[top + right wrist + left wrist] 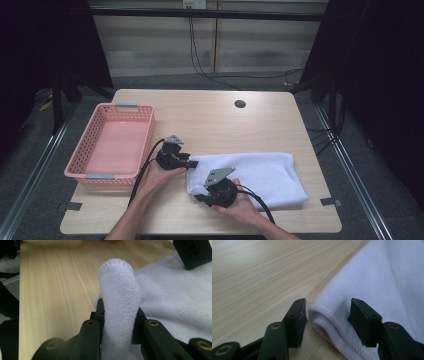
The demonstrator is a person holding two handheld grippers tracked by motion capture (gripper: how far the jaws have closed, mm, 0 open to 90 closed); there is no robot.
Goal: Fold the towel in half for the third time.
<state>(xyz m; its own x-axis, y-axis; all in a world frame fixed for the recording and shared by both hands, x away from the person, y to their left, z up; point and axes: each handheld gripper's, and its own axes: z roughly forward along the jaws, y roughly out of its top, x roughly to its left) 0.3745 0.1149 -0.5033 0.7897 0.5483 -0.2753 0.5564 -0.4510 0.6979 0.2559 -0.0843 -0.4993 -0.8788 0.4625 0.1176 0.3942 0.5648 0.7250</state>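
A white towel [260, 175] lies folded on the wooden table [210, 120], toward the front right. My left gripper [192, 162] sits at the towel's left end. In the left gripper view its jaws [328, 315] stand apart, open, with the hemmed corner of the towel [324, 317] between them and untouched by the pads. My right gripper [199, 196] is at the towel's near left corner. In the right gripper view it [120, 322] is shut on a raised fold of the towel [120, 295], which stands up between the pads.
A pink plastic basket [120, 107] stands on the table's left side, close to my left hand. A round cable hole [240, 104] is at the table's far edge. Black cables trail from both grippers toward the front edge.
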